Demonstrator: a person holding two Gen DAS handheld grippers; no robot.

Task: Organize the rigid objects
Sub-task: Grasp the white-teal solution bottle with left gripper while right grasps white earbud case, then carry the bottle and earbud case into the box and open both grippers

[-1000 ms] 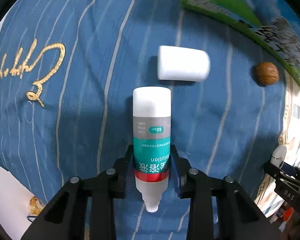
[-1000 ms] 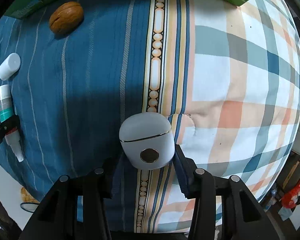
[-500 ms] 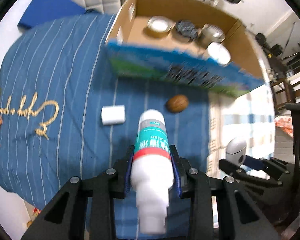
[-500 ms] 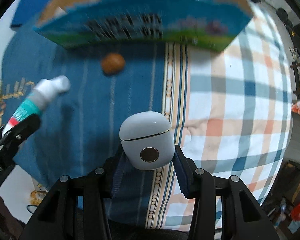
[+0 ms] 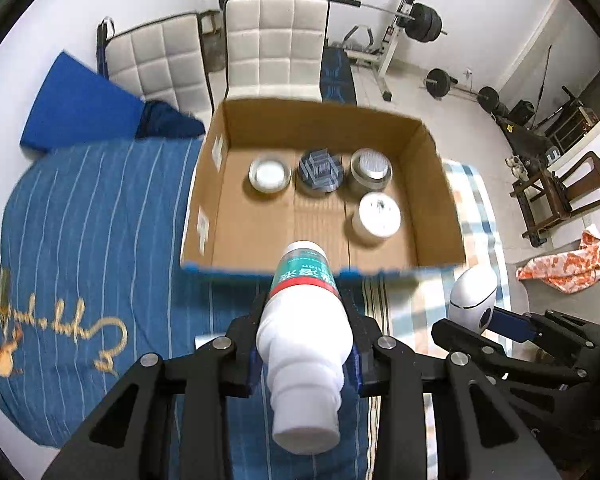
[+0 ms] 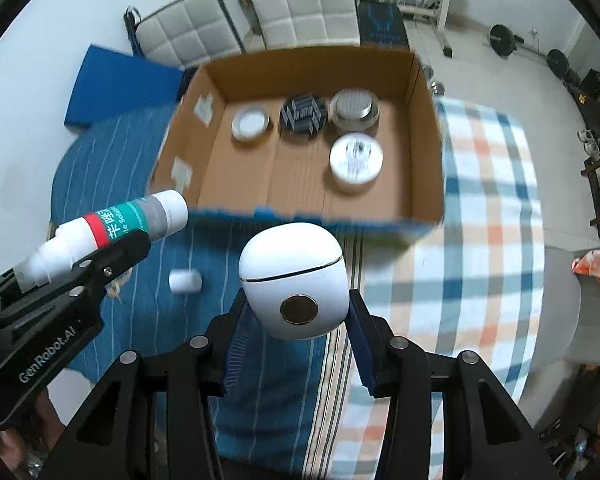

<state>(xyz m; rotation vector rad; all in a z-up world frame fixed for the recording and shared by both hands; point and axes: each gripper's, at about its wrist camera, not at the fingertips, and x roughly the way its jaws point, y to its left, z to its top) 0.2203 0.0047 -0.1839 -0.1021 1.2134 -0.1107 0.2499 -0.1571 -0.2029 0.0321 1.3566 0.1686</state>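
My left gripper (image 5: 304,354) is shut on a white bottle (image 5: 306,332) with a teal and red label, held high above the blue striped bedcover (image 5: 92,220). In the right wrist view the same bottle (image 6: 112,226) shows at the left. My right gripper (image 6: 296,320) is shut on a white rounded case (image 6: 294,276) with a dark round button, also seen at the right of the left wrist view as the case (image 5: 472,298). Ahead of both lies an open cardboard box (image 5: 436,184) holding several round tins. A white cap (image 6: 185,281) lies on the bedcover below.
The box (image 6: 428,128) rests on the bed between the blue cover and a checked cover (image 6: 492,208). White padded chairs (image 5: 276,44), a blue mat (image 5: 80,108) and weight equipment (image 5: 416,20) stand on the floor beyond. A wooden chair (image 5: 564,196) is at the right.
Both grippers have risen well above the bed with their objects. The view has swung from the bedcover up to the open box and the room behind it.
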